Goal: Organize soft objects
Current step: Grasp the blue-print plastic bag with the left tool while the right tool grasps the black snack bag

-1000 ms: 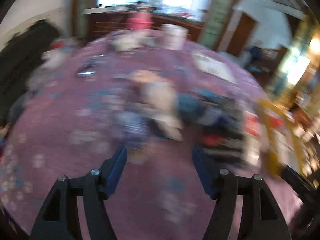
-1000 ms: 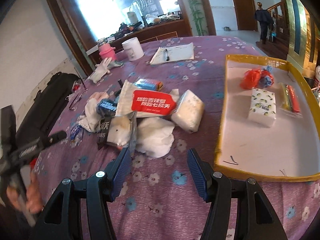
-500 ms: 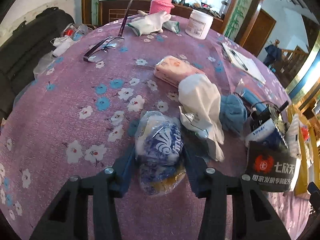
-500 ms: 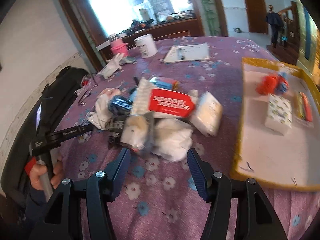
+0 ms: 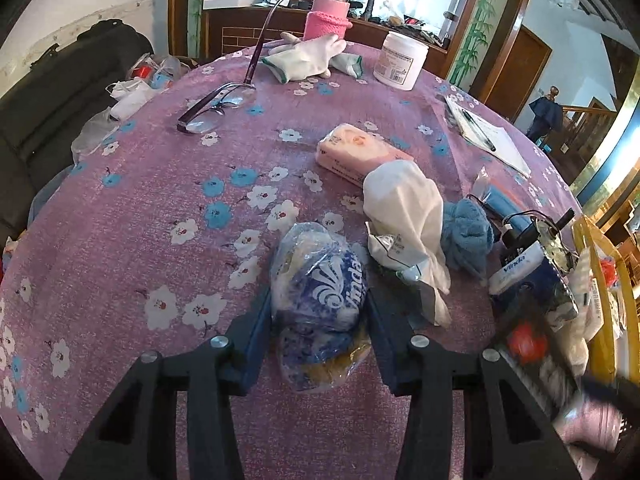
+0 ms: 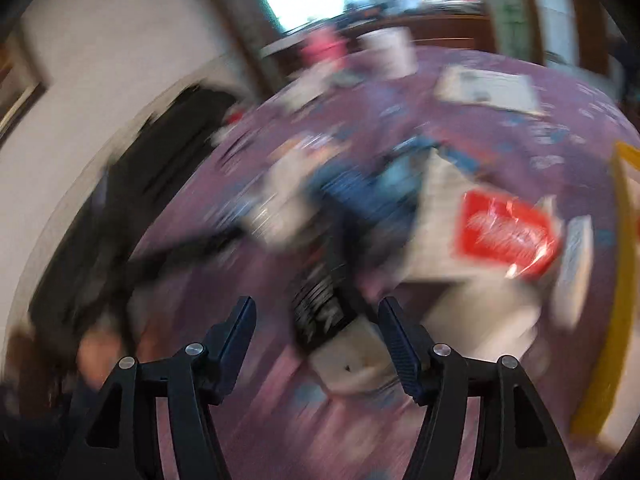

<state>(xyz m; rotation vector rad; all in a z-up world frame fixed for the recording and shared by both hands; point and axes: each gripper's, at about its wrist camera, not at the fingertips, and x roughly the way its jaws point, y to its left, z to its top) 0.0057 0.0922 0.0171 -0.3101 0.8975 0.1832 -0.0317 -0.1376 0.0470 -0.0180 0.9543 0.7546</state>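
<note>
My left hand-held gripper (image 5: 318, 312), right hand-held gripper (image 6: 316, 330): black angular frames, silver screws, dark blue ribbed pads (image 6: 394, 336).

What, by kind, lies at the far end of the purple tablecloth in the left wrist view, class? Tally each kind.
White work gloves: 2
Eyeglasses: 1
White plastic jar: 1
Pink-sleeved flask: 1
Total: 5

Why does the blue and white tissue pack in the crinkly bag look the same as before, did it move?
No. The blue and white tissue pack sits beside the same white flowers of the purple tablecloth, between the left gripper's fingers.
</note>
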